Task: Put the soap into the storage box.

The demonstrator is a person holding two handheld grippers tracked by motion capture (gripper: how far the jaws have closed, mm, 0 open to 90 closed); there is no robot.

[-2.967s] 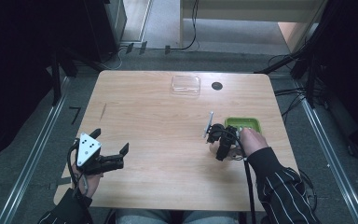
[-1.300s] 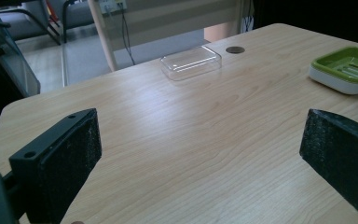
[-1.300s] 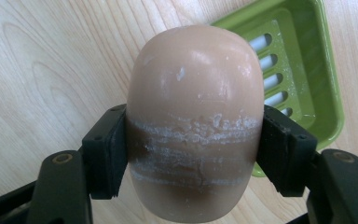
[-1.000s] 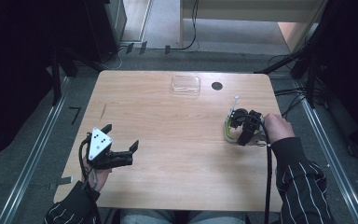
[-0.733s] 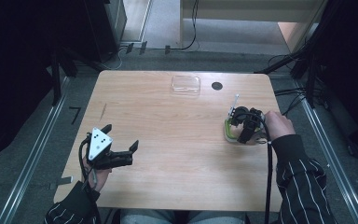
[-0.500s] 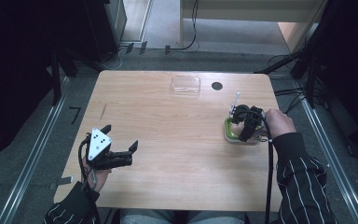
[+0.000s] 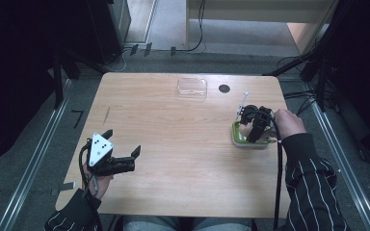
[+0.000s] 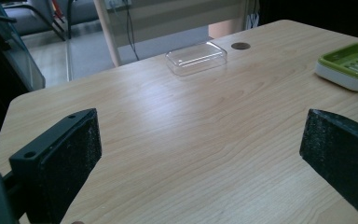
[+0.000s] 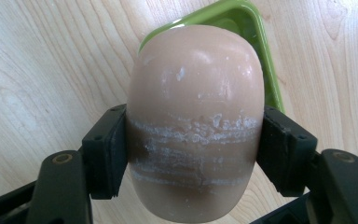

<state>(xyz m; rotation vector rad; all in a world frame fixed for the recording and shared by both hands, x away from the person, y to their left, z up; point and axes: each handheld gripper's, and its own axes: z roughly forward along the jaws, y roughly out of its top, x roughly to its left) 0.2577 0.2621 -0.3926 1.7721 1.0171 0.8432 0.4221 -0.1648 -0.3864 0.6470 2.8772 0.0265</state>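
Gripping soap bar: right gripper | left gripper released | wood table

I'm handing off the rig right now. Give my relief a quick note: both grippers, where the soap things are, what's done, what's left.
Right gripper: shut on the soap bar, held just above the green soap dish at the table's right side.
Left gripper: open, holding nothing, over the near left of the table.
Clear lid: at the far edge, untouched.
Done: soap gripped and brought over the dish.
Left, probably: set the soap in the dish, release; perhaps fit the lid.
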